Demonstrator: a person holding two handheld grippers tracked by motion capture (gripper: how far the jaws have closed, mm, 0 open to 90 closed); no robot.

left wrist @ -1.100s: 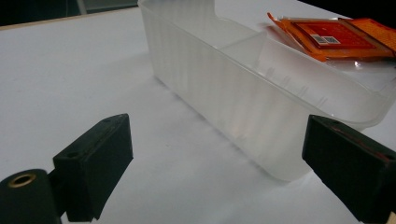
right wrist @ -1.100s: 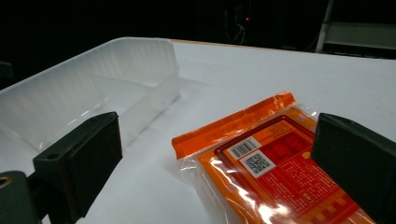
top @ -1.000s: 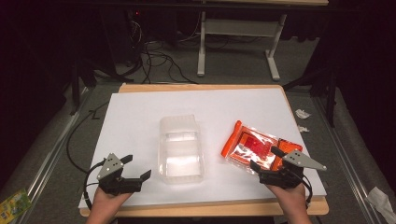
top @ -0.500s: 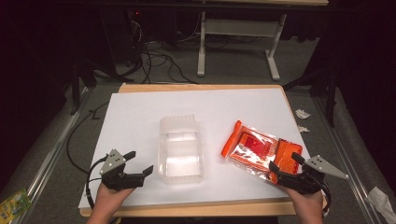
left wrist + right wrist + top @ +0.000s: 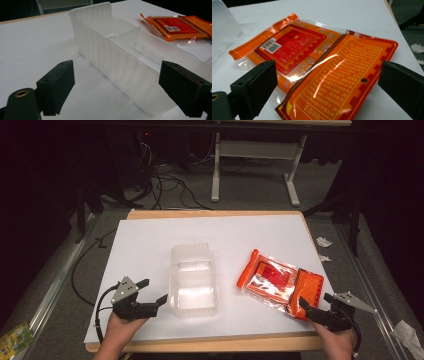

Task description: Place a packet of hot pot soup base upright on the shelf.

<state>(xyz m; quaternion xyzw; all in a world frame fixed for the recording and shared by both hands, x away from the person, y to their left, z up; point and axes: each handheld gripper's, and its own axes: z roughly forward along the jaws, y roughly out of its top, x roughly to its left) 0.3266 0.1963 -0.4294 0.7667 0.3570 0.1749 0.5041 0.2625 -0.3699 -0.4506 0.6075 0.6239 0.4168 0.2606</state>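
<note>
Status: early stage. The orange packet [image 5: 281,284] lies flat on the white table [image 5: 150,245], to the right of the clear tray [image 5: 193,280] and apart from it. The tray (2 compartments, both empty) stands mid-table. The right gripper [image 5: 316,308] rests at the packet's near edge, jaws spread wide, nothing held. The left gripper [image 5: 152,295] sits just left of the tray, jaws also spread, holding nothing. Remaining, by judgement: grasp the packet, lift it, place it in the tray.
</note>
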